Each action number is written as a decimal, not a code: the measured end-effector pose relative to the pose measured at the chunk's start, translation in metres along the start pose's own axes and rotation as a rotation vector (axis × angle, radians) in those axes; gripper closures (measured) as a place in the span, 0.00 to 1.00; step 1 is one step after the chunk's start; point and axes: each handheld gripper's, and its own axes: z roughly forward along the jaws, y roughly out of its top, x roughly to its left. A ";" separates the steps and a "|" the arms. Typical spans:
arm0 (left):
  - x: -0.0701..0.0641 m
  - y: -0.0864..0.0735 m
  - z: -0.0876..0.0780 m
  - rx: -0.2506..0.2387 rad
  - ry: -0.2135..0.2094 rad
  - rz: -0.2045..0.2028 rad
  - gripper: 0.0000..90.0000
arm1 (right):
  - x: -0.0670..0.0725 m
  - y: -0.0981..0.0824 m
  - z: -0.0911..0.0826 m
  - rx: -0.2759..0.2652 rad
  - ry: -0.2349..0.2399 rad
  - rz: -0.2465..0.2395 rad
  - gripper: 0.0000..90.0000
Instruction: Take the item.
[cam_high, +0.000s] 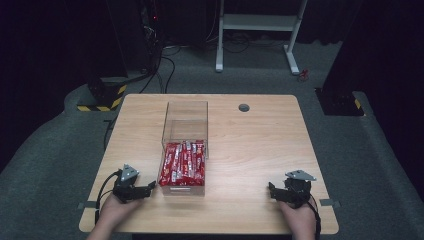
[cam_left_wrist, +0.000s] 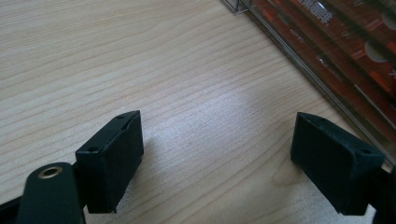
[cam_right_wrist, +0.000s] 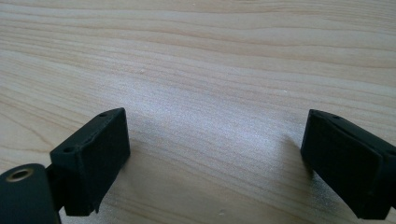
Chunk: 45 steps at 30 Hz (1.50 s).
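The left gripper (cam_high: 150, 188), jaws apart and empty, rests just left of the clear box (cam_high: 184, 187) of red packets (cam_high: 183, 162); the right gripper (cam_high: 272, 191), also wide apart, sits well right of it.

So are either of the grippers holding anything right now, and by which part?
Nothing is held. The left gripper and right gripper both stand open over bare light wooden table, beside the clear plastic box of red packets.

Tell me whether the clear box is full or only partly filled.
Partly filled. Red packets pack the near half of the clear box; its far half shows bare table through the walls.
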 end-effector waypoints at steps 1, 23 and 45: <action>0.000 0.000 0.000 0.001 0.001 -0.002 0.19 | 0.000 0.000 0.000 0.000 0.000 -0.002 0.09; 0.001 0.000 0.000 0.012 0.029 -0.022 0.14 | 0.002 0.005 -0.011 -0.049 0.029 -0.029 0.10; 0.001 -0.001 -0.001 0.011 0.033 -0.028 0.14 | 0.021 0.013 -0.013 -0.090 0.074 -0.066 0.10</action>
